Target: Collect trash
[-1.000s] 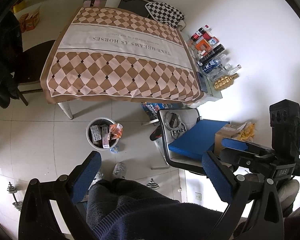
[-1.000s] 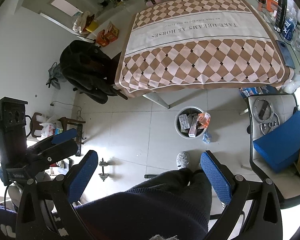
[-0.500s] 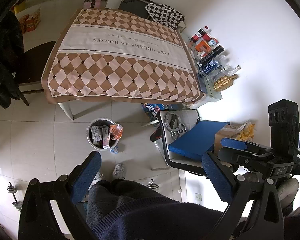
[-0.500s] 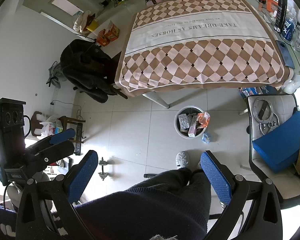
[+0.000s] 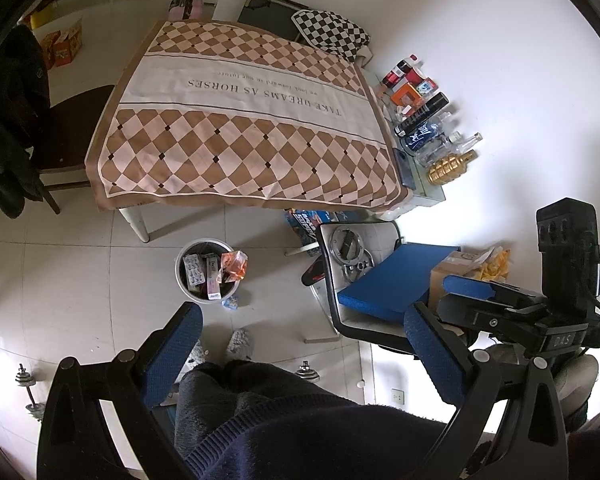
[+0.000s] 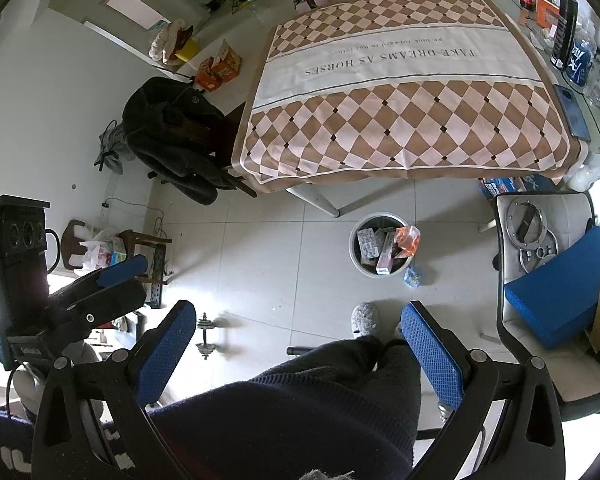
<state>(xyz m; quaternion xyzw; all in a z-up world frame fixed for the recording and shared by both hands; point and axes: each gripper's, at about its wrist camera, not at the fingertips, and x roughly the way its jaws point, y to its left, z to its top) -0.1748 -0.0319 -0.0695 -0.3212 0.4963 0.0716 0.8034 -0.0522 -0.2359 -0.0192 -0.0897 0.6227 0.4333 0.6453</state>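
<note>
Left wrist: one trash bin [image 5: 205, 270], two grippers [image 5: 300, 344]

Looking down from high up over the trash bin [image 5: 206, 276], round, on pale floor tile, packed with blister packs and cartons. Orange wrapper [image 5: 234, 265] draped over its right rim; small blue scrap [image 5: 231, 302] on the floor just beside it. Checkered tablecloth [image 5: 244, 120] beyond the bin. Left gripper [image 5: 300, 354] held wide open, empty, nearer than the bin.
</note>
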